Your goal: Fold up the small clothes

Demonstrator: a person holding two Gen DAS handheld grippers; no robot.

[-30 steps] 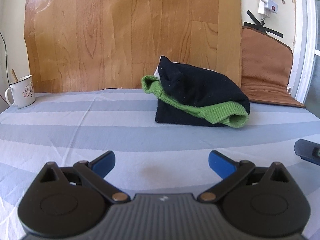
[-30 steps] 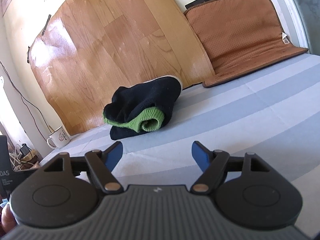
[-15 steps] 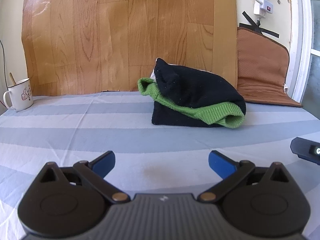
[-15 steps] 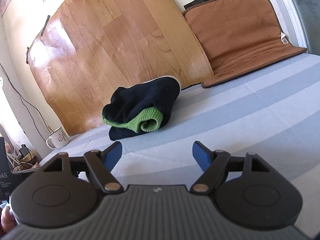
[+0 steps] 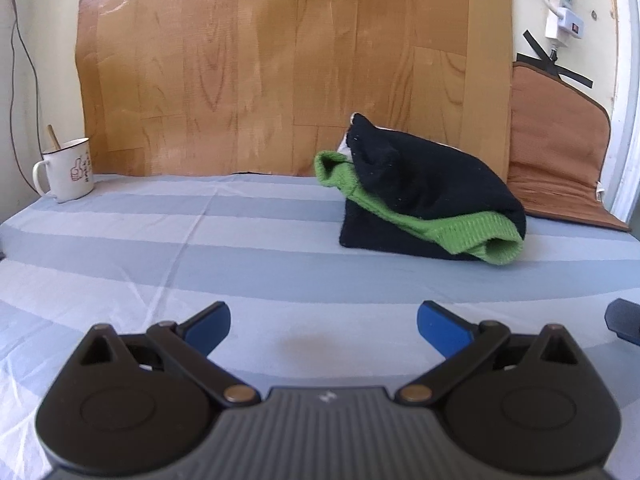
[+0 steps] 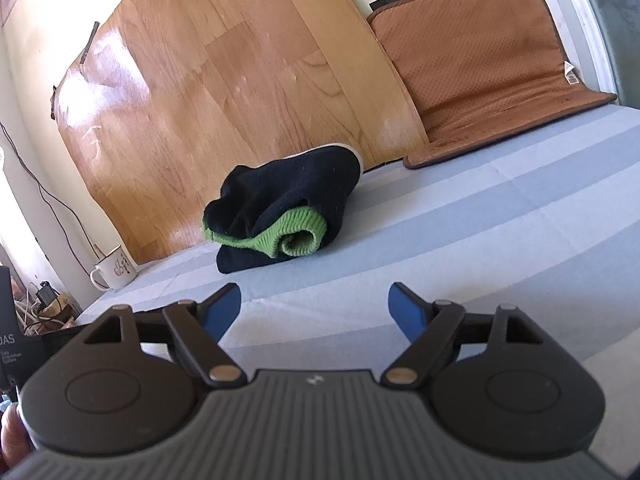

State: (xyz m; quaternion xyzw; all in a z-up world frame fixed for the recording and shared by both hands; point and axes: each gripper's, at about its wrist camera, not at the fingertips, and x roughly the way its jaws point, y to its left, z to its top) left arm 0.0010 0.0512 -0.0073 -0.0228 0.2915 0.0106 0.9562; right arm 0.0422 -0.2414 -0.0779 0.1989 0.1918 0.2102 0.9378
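A small black garment with green ribbed trim (image 5: 428, 196) (image 6: 280, 212) lies folded in a bundle on the blue-striped sheet (image 5: 240, 256), near the back. My left gripper (image 5: 323, 325) stands open well in front of it, a little to its left, with nothing between its blue-tipped fingers. In the right wrist view my right gripper (image 6: 316, 307) is short of the bundle too; its jaws are opening wider and hold nothing. A dark edge of the right gripper (image 5: 624, 320) shows at the right border of the left wrist view.
A white mug (image 5: 68, 174) (image 6: 116, 272) with a stick in it stands at the sheet's far left. A wood-pattern board (image 5: 296, 64) leans on the wall behind. A brown mat (image 6: 480, 64) rests at the back right. Cables and boxes (image 6: 36, 304) lie off the left edge.
Both grippers stay in place and the bundle has not moved. The right gripper's blue fingers have spread slightly wider. The left wrist view has shifted a little, leaving the bundle further right.
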